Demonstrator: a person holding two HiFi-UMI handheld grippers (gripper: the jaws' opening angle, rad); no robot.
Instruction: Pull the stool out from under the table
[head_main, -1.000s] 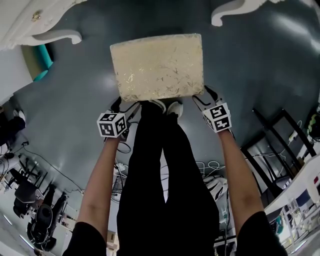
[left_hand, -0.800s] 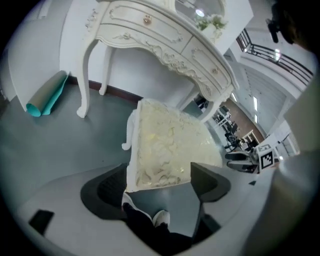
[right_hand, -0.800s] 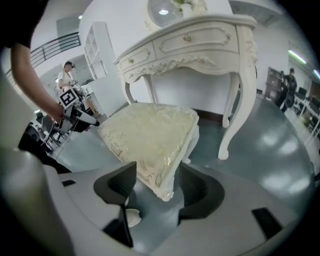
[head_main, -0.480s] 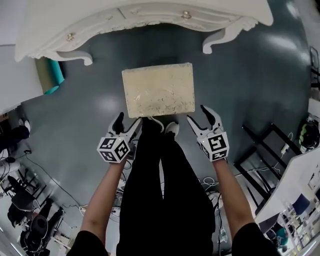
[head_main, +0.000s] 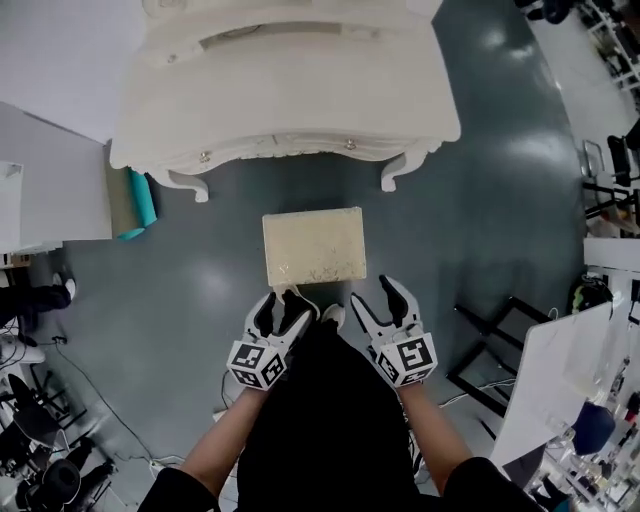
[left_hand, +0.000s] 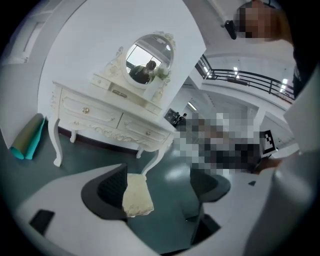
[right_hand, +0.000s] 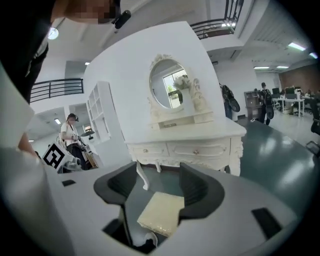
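- Head view shows the stool (head_main: 314, 247) standing on the grey floor (head_main: 500, 170), just in front of the white dressing table (head_main: 280, 110) and clear of its legs.
- A second ago both grippers sat at the stool's near corners. Now the left gripper (head_main: 283, 308) and right gripper (head_main: 378, 298) are raised and apart from it.
- Both pairs of jaws stand wide, with nothing between the pads.
- By my judgement the pull is finished and the hands are withdrawing.

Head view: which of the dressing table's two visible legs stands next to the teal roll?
The leg at the picture's left, with the teal roll just beside it; the other leg stands far from it, at the picture's right.
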